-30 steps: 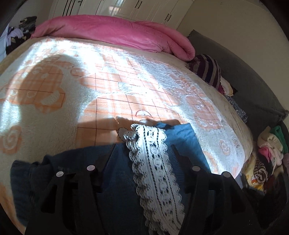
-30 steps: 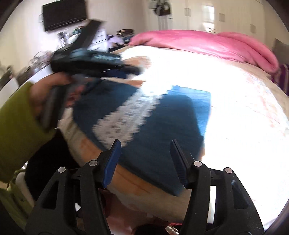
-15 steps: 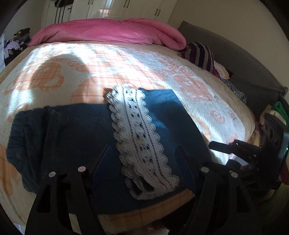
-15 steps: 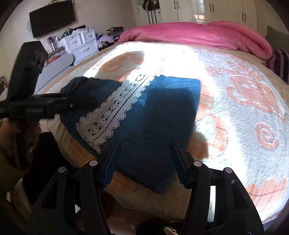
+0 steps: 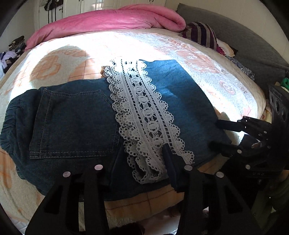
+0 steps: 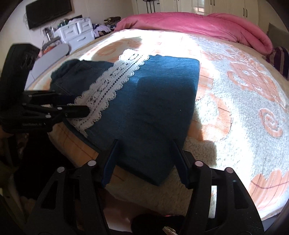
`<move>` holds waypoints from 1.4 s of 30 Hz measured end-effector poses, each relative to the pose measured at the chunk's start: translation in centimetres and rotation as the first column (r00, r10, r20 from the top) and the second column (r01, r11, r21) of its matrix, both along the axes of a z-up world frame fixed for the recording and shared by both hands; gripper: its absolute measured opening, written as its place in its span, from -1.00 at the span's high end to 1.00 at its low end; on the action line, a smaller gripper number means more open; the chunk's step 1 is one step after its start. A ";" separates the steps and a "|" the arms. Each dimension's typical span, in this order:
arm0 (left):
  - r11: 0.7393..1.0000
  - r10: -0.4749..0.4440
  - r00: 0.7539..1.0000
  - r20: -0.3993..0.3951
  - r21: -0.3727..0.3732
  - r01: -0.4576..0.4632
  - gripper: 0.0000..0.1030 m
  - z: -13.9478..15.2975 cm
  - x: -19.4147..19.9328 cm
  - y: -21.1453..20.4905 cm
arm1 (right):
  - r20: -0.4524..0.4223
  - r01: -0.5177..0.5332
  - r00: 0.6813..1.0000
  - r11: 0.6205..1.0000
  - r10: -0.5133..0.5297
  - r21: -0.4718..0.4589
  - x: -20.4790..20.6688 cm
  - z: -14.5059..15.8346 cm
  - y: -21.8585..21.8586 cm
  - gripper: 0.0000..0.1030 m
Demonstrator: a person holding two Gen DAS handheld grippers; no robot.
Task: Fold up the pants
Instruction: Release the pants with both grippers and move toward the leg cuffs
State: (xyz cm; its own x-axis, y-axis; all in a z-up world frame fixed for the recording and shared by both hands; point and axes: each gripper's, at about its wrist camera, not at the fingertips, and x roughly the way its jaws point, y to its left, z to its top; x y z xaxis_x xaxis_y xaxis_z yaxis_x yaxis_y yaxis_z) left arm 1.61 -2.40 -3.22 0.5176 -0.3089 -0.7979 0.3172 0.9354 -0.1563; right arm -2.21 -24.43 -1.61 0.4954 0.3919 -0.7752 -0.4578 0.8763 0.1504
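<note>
Here, line by line:

Pants: the dark blue denim pants (image 5: 75, 124) lay folded flat near the front edge of the bed, back pocket facing up on the left side in the left wrist view; in the right wrist view the same pants (image 6: 159, 101) showed as a smooth rectangle with a squared far corner.

Lace trim: a white lace trim (image 5: 144, 115) ran as a strip across the middle of the fold, from the far edge to the near edge, its near end curled under.

Left gripper: the left gripper (image 5: 140, 160) was low over the near end of the lace, with lace and denim lying between its two fingers; the jaws were closing, and the pads did not appear to press the cloth yet.

Right gripper: the right gripper (image 6: 145, 151) straddled the near right corner of the fold, jaws opening, cloth between the pads but not pinched.

Blanket: the pants rested on a fleecy white and orange blanket (image 6: 243, 94), partly in bright sun.

Quilt: a pink quilt (image 5: 112, 19) was bunched along the far side of the bed.

Striped garment: a dark striped garment (image 5: 202, 34) sat at the far right, by the grey headboard (image 5: 243, 41).

Drawers: a white drawer unit (image 6: 75, 34) stood beside the bed under a wall screen (image 6: 48, 12).
</note>
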 end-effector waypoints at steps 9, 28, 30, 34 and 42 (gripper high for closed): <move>1.000 -0.012 1.000 0.026 -0.012 0.012 -0.06 1.8 -0.7 -0.5 | 0.028 0.092 0.995 0.992 -0.095 0.086 -0.3 2.1 -1.7 -0.57; 1.000 0.024 0.997 0.071 0.011 -0.025 -0.61 4.0 -1.2 0.1 | 0.034 0.248 0.966 0.959 -0.255 0.134 0.0 3.1 -4.6 -0.82; 0.999 0.029 0.997 0.075 0.017 -0.030 -0.79 4.2 -1.3 0.1 | 0.038 0.256 0.964 0.957 -0.263 0.138 0.0 3.3 -4.7 -0.82; 0.999 0.043 0.995 0.092 0.018 -0.045 -0.91 4.8 -1.4 0.5 | 0.050 0.269 0.959 0.954 -0.277 0.135 0.1 3.7 -4.7 -0.82; 0.997 0.078 0.991 0.113 0.008 -0.079 -0.91 5.7 -1.6 1.8 | 0.072 0.270 0.958 0.956 -0.279 0.118 0.7 4.8 -4.3 -0.83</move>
State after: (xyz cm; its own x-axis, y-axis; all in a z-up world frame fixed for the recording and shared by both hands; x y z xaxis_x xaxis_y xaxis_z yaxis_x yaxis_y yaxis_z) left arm 0.01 -0.59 2.51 0.6265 -0.2539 -0.7370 0.2574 0.9598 -0.1118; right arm -1.49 -28.73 3.15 0.6592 0.3090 -0.6856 -0.2175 0.9510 0.2196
